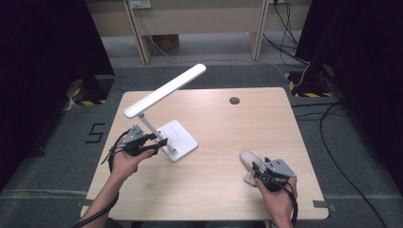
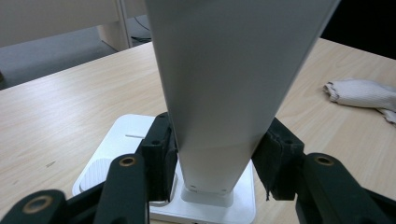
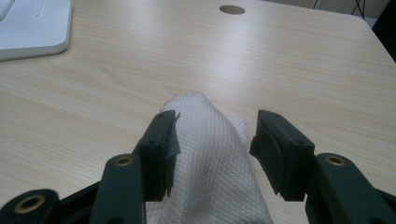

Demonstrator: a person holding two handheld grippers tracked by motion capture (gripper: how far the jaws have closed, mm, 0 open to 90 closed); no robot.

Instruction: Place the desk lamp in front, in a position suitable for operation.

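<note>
- In the high view, the left gripper (image 1: pixel 159 142) is seen at the lower left of the table (image 1: pixel 247 123), set against the stem of the white desk lamp (image 1: pixel 164 114); the lamp's flat base sits just right of the gripper, and its long head slants up toward the top centre of the frame.
- The left gripper view gives what the high view cannot — both black pads (image 2: pixel 161 154) are pressed on either side of the lamp's stem, which is clamped between them at a narrow opening.
- In the same view, the lamp base is seen below the jaws, and the white cloth (image 2: pixel 359 93) lies well apart at the right edge.
- In the high view, the right gripper (image 1: pixel 256 171) is placed at the lower right, with the cloth just beside and partly under it.
- The right gripper view shows the jaws spread wide around the cloth (image 3: pixel 210 158); the left pad touches it, while a gap remains at the right pad — the cloth is not pinched.
- A round cable hole (image 3: pixel 232 9) is seen at the top of that view; a corner of the lamp base lies at the upper left.
</note>
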